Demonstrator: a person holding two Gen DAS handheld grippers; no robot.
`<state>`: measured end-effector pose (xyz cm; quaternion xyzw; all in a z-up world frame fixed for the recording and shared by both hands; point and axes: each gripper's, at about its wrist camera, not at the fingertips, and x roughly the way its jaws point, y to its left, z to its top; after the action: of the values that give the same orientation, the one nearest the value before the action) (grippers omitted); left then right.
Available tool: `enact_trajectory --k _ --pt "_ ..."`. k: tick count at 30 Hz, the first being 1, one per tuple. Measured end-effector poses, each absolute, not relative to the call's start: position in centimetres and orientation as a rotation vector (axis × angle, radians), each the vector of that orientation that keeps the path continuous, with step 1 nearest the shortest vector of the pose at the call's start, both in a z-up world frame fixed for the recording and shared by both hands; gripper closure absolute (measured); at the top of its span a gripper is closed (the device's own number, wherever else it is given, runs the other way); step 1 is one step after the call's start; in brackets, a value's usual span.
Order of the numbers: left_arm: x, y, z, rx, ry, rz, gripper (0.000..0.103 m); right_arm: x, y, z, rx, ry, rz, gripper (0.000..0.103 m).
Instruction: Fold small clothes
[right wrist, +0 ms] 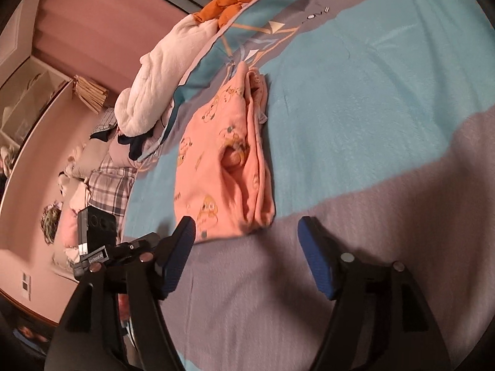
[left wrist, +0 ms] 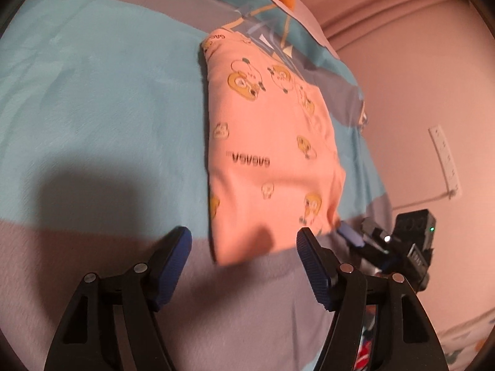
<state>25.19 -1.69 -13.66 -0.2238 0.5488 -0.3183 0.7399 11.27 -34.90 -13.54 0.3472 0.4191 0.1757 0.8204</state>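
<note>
From the left wrist, one pink garment point(left wrist: 266, 154) printed "GAGAGA" is lying folded on the bed point(left wrist: 92, 108). The left hand-held gripper point(left wrist: 244, 247) is gaping wide, holding nothing. From the right wrist, the right hand-held gripper point(right wrist: 247, 238) is also gaping empty, just before that one garment point(right wrist: 222, 170).

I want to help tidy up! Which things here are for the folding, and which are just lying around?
For the folding:
- pink printed garment, folded, on the bedspread
- left gripper, open
- right gripper, open

Just lying around:
- white quilt
- orange cloth
- checked fabric
</note>
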Motion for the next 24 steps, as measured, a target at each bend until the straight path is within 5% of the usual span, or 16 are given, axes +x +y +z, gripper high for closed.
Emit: enact_trajectory --k 11,24 --pt "29.9 -3.4 -14.5 -0.607 1.184 -0.713 0.034 17.8 -35.0 -14.3 0.825 0.884 0.411 0.037" --pt "32.9 -4.8 -14.4 -0.577 1.164 -0.724 0.034 22.7 -34.0 -15.5 0.803 0.907 0.434 0.064"
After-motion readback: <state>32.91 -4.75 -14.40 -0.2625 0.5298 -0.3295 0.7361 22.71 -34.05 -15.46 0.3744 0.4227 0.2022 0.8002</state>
